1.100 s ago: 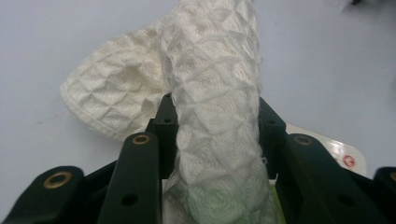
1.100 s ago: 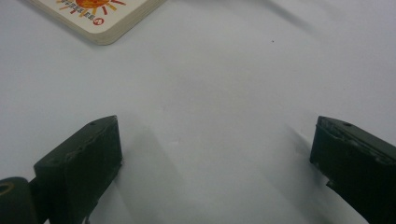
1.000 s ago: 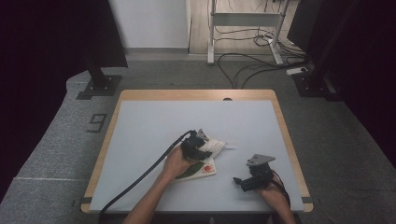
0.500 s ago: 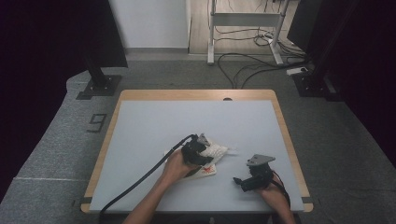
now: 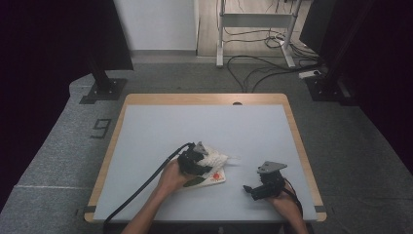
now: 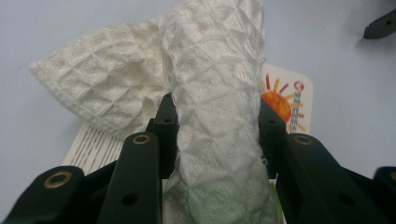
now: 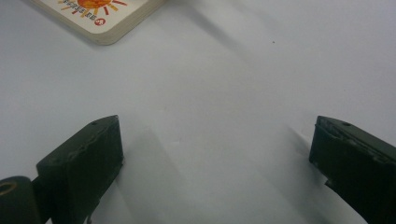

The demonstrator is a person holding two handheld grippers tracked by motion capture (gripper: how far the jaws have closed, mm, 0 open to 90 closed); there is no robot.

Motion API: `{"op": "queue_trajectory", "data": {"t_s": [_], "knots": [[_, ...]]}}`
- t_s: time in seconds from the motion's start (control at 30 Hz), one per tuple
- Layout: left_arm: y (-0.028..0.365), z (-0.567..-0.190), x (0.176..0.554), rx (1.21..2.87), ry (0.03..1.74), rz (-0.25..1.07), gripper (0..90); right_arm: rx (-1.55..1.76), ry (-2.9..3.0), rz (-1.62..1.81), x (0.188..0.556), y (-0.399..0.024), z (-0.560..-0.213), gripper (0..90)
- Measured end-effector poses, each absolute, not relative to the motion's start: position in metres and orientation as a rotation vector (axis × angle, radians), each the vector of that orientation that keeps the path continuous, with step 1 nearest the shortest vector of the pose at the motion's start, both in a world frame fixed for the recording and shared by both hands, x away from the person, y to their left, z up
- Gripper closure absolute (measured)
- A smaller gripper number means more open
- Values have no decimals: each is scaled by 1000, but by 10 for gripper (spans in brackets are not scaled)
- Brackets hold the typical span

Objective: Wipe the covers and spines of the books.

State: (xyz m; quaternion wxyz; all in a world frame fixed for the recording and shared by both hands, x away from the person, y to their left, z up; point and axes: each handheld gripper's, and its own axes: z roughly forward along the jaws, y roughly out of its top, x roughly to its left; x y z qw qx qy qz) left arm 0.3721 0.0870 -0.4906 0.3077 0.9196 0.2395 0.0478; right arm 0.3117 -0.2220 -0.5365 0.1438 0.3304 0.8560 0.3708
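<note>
A white waffle-weave cloth [image 5: 216, 158] [image 6: 215, 84] lies partly over a flat card printed with an orange sun [image 5: 215, 177] [image 6: 285, 100] on the pale table. My left gripper [image 5: 196, 163] [image 6: 215, 135] is shut on a bunched fold of the cloth, and the rest of the cloth hangs out beyond the jaws. My right gripper [image 5: 254, 189] [image 7: 215, 154] rests low over bare table to the right of the card, open with nothing between its fingers. A corner of the sun card [image 7: 100, 16] lies ahead of it to the left.
The table [image 5: 146, 146] has a wooden rim and a wide bare surface behind and to the left of my hands. A black cable [image 5: 141, 192] trails from the left gripper over the near edge. Stands and floor cables lie beyond the table.
My left hand has shifted a little toward the near-left, drawing the gripped cloth with it across the card. The right gripper has stayed where it was.
</note>
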Motion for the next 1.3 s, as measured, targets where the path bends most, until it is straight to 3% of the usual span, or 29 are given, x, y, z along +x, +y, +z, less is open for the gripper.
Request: {"op": "queue_trajectory", "data": {"t_s": [0.87,1.3], "knots": [[175,-485,344,2407,772,161,621,953,2468,1070,312,-222,-537,25],[178,-486,325,2398,772,166,625,953,2468,1070,312,-222,-537,25]]}}
